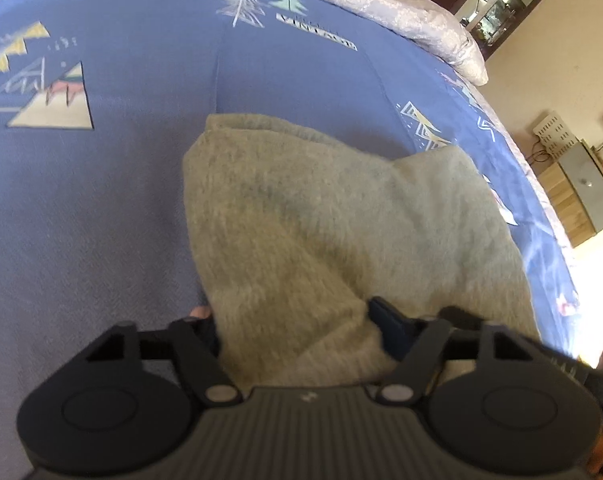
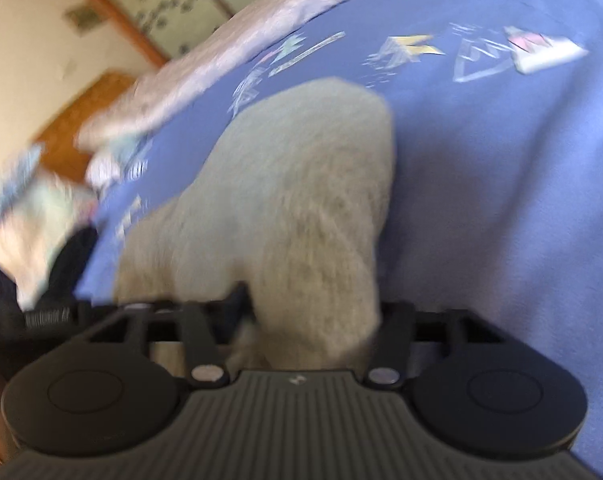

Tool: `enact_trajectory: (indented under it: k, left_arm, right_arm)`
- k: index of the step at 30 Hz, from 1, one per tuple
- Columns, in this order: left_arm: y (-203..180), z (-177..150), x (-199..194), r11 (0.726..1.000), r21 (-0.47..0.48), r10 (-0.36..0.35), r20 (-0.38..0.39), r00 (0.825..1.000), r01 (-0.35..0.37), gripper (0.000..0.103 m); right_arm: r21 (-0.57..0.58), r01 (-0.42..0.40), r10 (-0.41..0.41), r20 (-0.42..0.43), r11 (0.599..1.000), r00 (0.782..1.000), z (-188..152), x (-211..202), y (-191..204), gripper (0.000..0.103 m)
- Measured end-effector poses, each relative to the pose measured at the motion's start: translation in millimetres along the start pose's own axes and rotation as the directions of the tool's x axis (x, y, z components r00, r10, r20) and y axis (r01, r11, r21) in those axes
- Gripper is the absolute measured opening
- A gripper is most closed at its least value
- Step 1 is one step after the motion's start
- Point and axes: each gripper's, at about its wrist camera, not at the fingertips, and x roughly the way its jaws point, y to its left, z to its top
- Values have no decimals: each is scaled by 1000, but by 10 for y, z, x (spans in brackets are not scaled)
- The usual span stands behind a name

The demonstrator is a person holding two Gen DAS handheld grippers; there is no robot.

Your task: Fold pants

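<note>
1. Gripping now: my left tongs (image 1: 297, 332) are closed partway on a bunched near edge of the pants (image 1: 321, 208).
2. My right tongs (image 2: 313, 312) pinch the same grey fleece.
3. Beyond, the pants lie rumpled on the blue bed (image 1: 101, 200).
4. Risk, I reckon: thick fleece slipping from one side, skewing the fold.

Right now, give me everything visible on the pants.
The pants are pale grey-beige with a fuzzy, fleece-like surface, lying bunched and partly folded on the blue patterned bedsheet near the bed's edge. No waistband or pockets can be made out. The near end rises between the fingers of the left claw, and in the blurred right wrist view between those of the right claw. Both appear to pinch the fabric.
</note>
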Motion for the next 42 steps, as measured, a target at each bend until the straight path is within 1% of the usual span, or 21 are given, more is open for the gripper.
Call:
enact_trajectory:
  k: [1, 3, 6, 9, 12, 15, 18, 19, 21, 24, 27, 30, 33, 34, 35, 36, 37, 38, 39, 40, 42]
  left_arm:
    - [-22, 12, -32, 1000, 6, 10, 13, 1000, -10, 55]
    - [-78, 37, -123, 999, 27, 18, 45, 999, -19, 41]
    - [-153, 103, -263, 999, 45, 5, 85, 996, -8, 36]
    - [-165, 244, -392, 999, 24, -30, 116, 993, 27, 35]
    - [-185, 505, -586, 999, 26, -45, 191, 981, 40, 35]
    - [-226, 904, -769, 998, 58, -46, 280, 959, 31, 35]
    - [-259, 1386, -824, 995, 96, -24, 355, 934, -11, 35]
    - [-258, 1573, -797, 993, 110, -12, 378, 926, -32, 35]
    - [-240, 1920, -674, 990, 127, 12, 401, 916, -68, 35]
    - [-172, 2430, -327, 983, 144, 45, 411, 910, -113, 35]
    - [-33, 2780, 161, 980, 143, 69, 399, 914, -137, 35]
    - [110, 2974, 682, 979, 129, 103, 371, 923, -161, 35]
    - [273, 2981, 1169, 977, 101, 148, 312, 938, -188, 35]
    - [316, 2943, 1301, 973, 95, 175, 294, 940, -210, 37]
    - [340, 2895, 1403, 962, 87, 225, 291, 930, -260, 46]
    - [359, 2847, 1474, 950, 86, 264, 287, 921, -299, 53]
    - [382, 2800, 1493, 946, 76, 284, 281, 917, -316, 56]
    - [409, 2758, 1455, 947, 62, 285, 279, 917, -314, 60]
    - [425, 2727, 1391, 951, 43, 284, 273, 919, -307, 62]
    - [436, 2695, 1292, 953, 18, 287, 267, 920, -303, 62]
    - [455, 2614, 1050, 955, -38, 295, 261, 919, -295, 62]
  right_arm:
    - [-17, 8, -8, 9, 1000, 1000, -27, -11, 44, 41]
    - [-54, 23, -21, 37, 998, 999, -72, -64, 130, 35]
    - [-155, 45, -29, 103, 987, 994, -86, -171, 333, 30]
    - [-221, 31, 6, 168, 975, 986, 8, -235, 503, 29]
    - [-248, 6, 54, 232, 969, 971, 223, -248, 611, 29]
    - [-270, -33, 113, 286, 962, 952, 563, -157, 726, 29]
    - [-302, -56, 162, 339, 952, 927, 911, -30, 875, 29]
    - [-315, -59, 177, 359, 947, 916, 1017, 46, 918, 29]
    - [-333, -52, 191, 400, 941, 896, 1250, 284, 978, 29]
    - [-304, -40, 174, 427, 952, 888, 1566, 736, 956, 29]
    - [-238, -29, 132, 429, 971, 893, 1812, 1224, 842, 29]
    - [-177, -6, 79, 404, 984, 911, 1926, 1662, 665, 29]
    - [-102, 21, 14, 334, 995, 942, 1951, 2022, 482, 29]
    - [-65, 36, -15, 305, 997, 952, 1952, 2107, 432, 30]
    - [-19, 50, -44, 265, 999, 963, 1949, 2193, 338, 35]
    - [26, 56, -60, 242, 998, 968, 1949, 2240, 263, 44]
    - [81, 43, -61, 237, 996, 970, 1928, 2226, 182, 52]
    - [131, 14, -45, 239, 991, 970, 1922, 2179, 99, 58]
    - [159, -6, -32, 238, 987, 971, 1905, 2109, 76, 61]
    - [175, -2, -40, 235, 984, 971, 1896, 2032, 70, 63]
    - [169, 34, -78, 261, 985, 962, 1828, 1800, 127, 69]
